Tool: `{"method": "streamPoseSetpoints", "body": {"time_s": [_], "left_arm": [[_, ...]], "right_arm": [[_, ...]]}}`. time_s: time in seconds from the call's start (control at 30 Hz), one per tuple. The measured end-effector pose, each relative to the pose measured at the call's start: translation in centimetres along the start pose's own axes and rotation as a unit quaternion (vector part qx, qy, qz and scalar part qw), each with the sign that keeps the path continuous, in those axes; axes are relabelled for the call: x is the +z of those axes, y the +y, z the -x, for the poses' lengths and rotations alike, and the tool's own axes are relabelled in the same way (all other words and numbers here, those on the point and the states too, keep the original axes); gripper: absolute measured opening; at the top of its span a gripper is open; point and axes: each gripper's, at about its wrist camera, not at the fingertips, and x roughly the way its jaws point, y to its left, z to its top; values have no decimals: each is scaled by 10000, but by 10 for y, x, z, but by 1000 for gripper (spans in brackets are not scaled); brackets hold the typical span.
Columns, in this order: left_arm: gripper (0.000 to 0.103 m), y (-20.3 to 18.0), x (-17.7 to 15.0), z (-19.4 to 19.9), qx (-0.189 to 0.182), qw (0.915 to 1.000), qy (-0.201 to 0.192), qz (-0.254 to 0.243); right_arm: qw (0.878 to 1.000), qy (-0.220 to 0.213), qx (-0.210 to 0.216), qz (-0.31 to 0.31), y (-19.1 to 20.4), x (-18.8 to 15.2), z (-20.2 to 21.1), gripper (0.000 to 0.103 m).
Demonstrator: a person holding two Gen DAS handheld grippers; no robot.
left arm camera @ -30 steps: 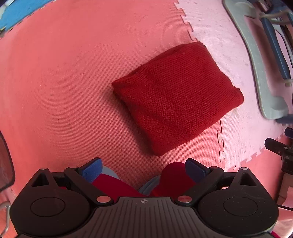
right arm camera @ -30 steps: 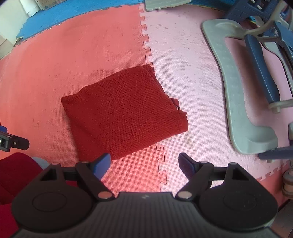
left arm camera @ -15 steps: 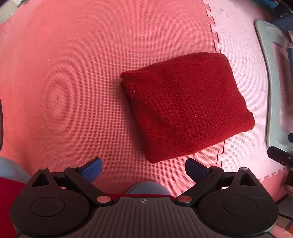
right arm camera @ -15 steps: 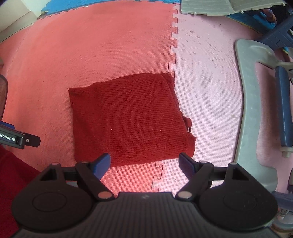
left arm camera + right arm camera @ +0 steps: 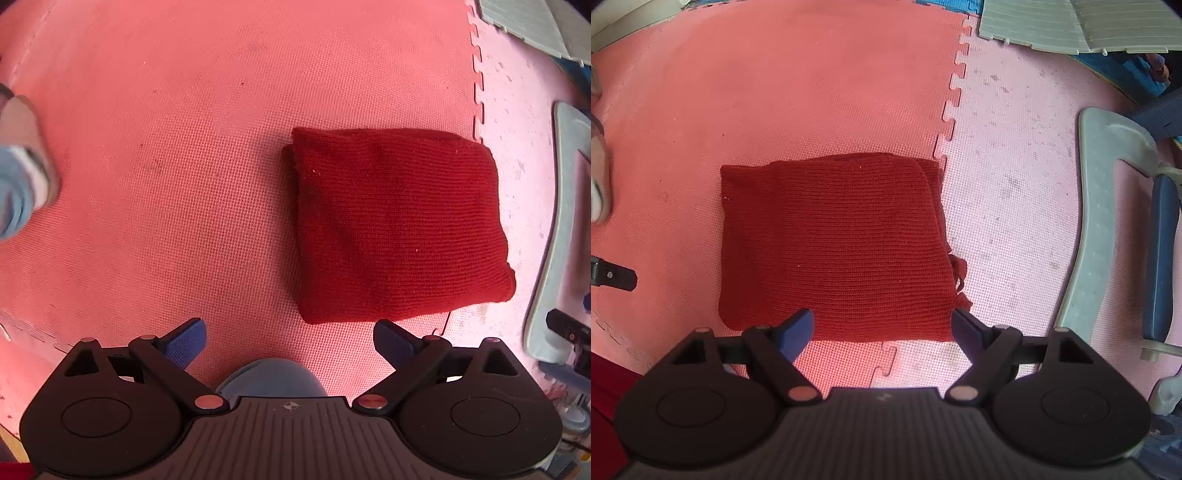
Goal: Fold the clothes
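Observation:
A red knitted garment (image 5: pixel 395 225) lies folded into a compact square on the foam floor mat, straddling the seam between the red tile and the pink tile. My left gripper (image 5: pixel 290 341) hovers open just short of its near left corner, holding nothing. In the right wrist view the same folded garment (image 5: pixel 834 247) fills the middle. My right gripper (image 5: pixel 882 332) is open right at its near edge, empty. A loose bit of knit sticks out at the garment's right side.
The red mat tile (image 5: pixel 166 147) spreads left; the pink tile (image 5: pixel 1008 177) lies right. A grey and blue plastic frame (image 5: pixel 1108 221) lies on the right. Grey ribbed panels (image 5: pixel 1071 26) sit at the back. A blurred pale blue shape (image 5: pixel 18 184) is at the far left.
Both cameras swung so the folded garment now sits squarer and nearer the fingertips. The garment itself has not moved. The red cloth and blue fabric beneath the left gripper slid mostly out of view.

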Motion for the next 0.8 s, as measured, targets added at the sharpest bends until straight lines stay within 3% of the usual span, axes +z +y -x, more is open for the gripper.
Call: {"method": "streamPoseSetpoints", "body": {"time_s": [0.2, 0.4, 0.6, 0.8], "left_arm": [[98, -16, 3, -17, 14, 9980, -89, -627], [98, -4, 11, -65, -40, 9981, 270, -555], [98, 10, 24, -110, -369, 9992, 68, -142], [98, 29, 36, -154, -643, 9973, -312, 138]], "right_arm": [[9998, -128, 27, -167, -4, -4, -8, 82], [9984, -100, -18, -559, -26, 1, -34, 83], [9945, -113, -41, -1043, -37, 6, -62, 83], [9941, -84, -56, -1079, -31, 14, -73, 83]]}}
